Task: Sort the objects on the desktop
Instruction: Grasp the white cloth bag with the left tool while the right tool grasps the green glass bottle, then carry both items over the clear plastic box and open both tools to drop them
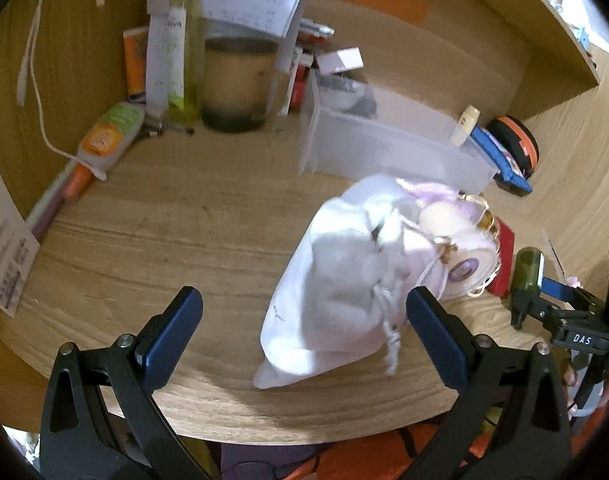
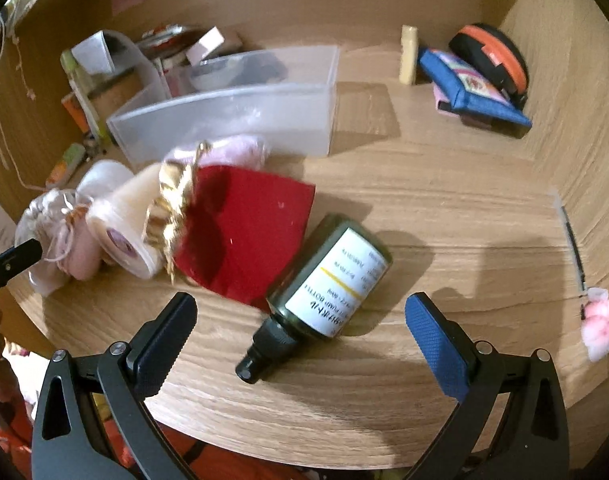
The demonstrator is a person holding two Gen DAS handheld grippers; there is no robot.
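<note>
Grippers both spread wide, nothing held. Left gripper (image 1: pixel 304 336) hangs tilted down over the wood desk (image 1: pixel 164 232); a white drawstring pouch (image 1: pixel 344 280) lies on the desk between its fingers w/o touching either pad as far as can be seen, though the pouch's cord end sits just beside the right-hand finger (image 1: pixel 436 336). Right gripper (image 2: pixel 300 340) also tilted down, w/ a dark green pump bottle (image 2: pixel 328 280) lying on its side between the fingers, cap toward the camera, white label up; pads apart from it.

Just behind the bottle: red cloth pouch (image 2: pixel 248 232), bottle's shoulder touching its edge. Left of that, gold ribbon (image 2: pixel 172 208) and a cream roll w/ purple sticker (image 2: pixel 120 224), then a pinkish pouch (image 2: pixel 64 236).

Farther back, a clear plastic bin (image 2: pixel 232 116) stands open-topped w/ some items inside, too blurred to name. Right of it: cream tube (image 2: pixel 408 56) upright, blue pouch (image 2: pixel 468 84), black-orange round case (image 2: pixel 492 56) near the side wall. Far left corner in left view: big jar (image 1: pixel 238 84), yellow-green bottle (image 1: pixel 186 40), papers (image 1: pixel 252 0), orange-green tube (image 1: pixel 108 136) lying flat.
</note>
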